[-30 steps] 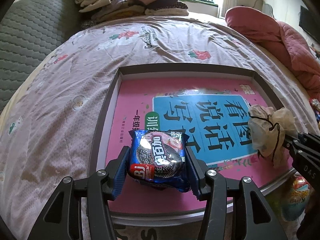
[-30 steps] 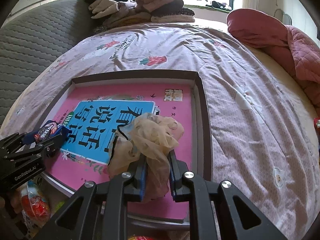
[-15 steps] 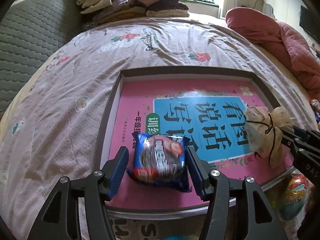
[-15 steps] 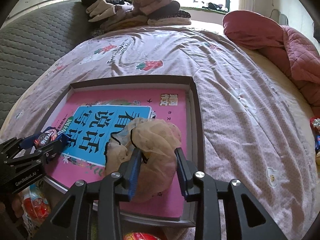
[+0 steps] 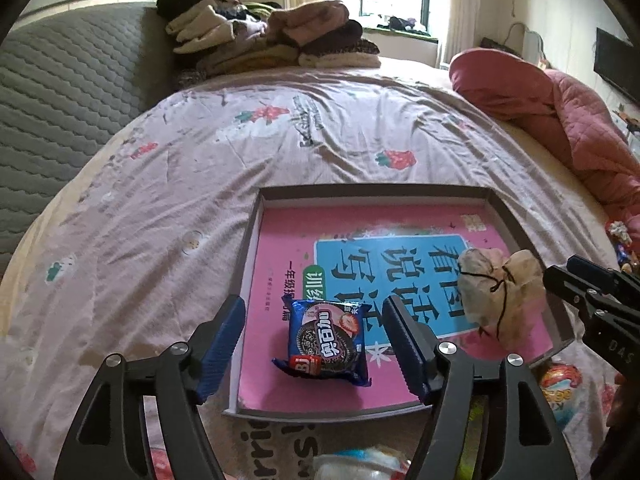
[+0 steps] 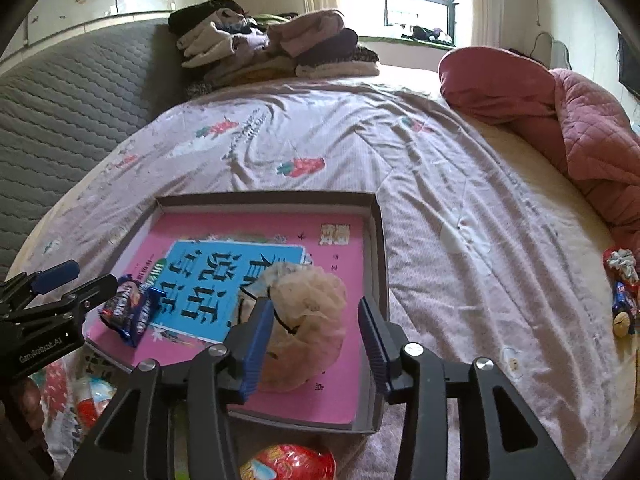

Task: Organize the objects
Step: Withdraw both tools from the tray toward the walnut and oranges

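Observation:
A shallow grey box (image 5: 376, 191) (image 6: 376, 240) with a pink and blue book cover inside lies on the bed. A blue cookie packet (image 5: 326, 342) (image 6: 130, 312) lies in its near left corner. My left gripper (image 5: 314, 340) is open, with its jaws on either side of the packet and clear of it. A beige mesh pouch (image 6: 304, 320) (image 5: 498, 288) with a black drawstring rests in the box's near right part. My right gripper (image 6: 316, 340) is open around it, and the left pad seems to touch it.
Snack packets and a red wrapped egg (image 6: 292, 462) lie on the sheet in front of the box. More small items (image 6: 622, 292) lie at the right edge. Folded clothes (image 5: 264, 36) are piled at the headboard. A pink quilt (image 5: 560, 112) lies at the right.
Both grippers opened and drew back. The cookie packet and the mesh pouch were let go and now lie in the box.

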Action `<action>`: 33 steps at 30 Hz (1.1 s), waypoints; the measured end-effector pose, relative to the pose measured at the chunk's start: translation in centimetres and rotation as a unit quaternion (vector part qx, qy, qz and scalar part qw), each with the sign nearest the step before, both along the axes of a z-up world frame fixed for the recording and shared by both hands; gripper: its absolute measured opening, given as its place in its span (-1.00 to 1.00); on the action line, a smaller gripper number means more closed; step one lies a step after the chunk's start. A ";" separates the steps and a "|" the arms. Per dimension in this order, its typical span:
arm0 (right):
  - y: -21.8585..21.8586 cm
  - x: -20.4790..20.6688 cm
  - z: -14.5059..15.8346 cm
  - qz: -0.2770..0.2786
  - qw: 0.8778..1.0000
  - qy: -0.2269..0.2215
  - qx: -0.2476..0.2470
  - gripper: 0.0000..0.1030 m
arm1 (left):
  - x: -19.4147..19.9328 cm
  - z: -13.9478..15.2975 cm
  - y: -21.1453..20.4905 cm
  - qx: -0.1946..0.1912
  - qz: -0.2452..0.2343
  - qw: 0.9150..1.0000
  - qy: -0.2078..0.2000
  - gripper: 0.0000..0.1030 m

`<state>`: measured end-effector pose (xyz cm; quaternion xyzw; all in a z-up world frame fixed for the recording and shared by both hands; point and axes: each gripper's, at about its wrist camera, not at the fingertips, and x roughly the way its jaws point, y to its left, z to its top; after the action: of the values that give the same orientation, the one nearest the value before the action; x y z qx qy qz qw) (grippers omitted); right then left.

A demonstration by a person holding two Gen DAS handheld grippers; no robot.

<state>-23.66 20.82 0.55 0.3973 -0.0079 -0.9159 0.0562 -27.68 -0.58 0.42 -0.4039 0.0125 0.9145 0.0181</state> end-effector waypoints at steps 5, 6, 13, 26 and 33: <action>-0.2 1.2 1.6 0.003 1.000 0.017 -0.001 -0.07 | 1.5 1.6 -0.1 0.002 0.001 1.000 0.019 0.44; -0.2 1.4 1.9 0.004 1.000 0.020 0.000 -0.06 | 1.9 1.9 -0.2 0.002 0.001 1.000 0.022 0.44; -0.7 3.7 3.7 0.011 0.999 0.039 0.004 -0.03 | 4.9 3.6 0.2 -0.002 -0.002 0.999 0.045 0.45; -1.0 9.0 5.4 0.016 0.998 0.063 0.007 0.16 | 11.3 5.1 0.4 0.001 -0.008 0.998 0.068 0.46; -0.7 11.8 6.2 0.016 0.997 0.072 0.007 0.16 | 14.3 4.8 0.4 -0.002 -0.009 0.998 0.066 0.46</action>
<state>-11.90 20.16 6.78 0.3307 0.0090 -0.9412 0.0681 -13.33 -0.19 5.20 -0.3423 0.0186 0.9391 0.0244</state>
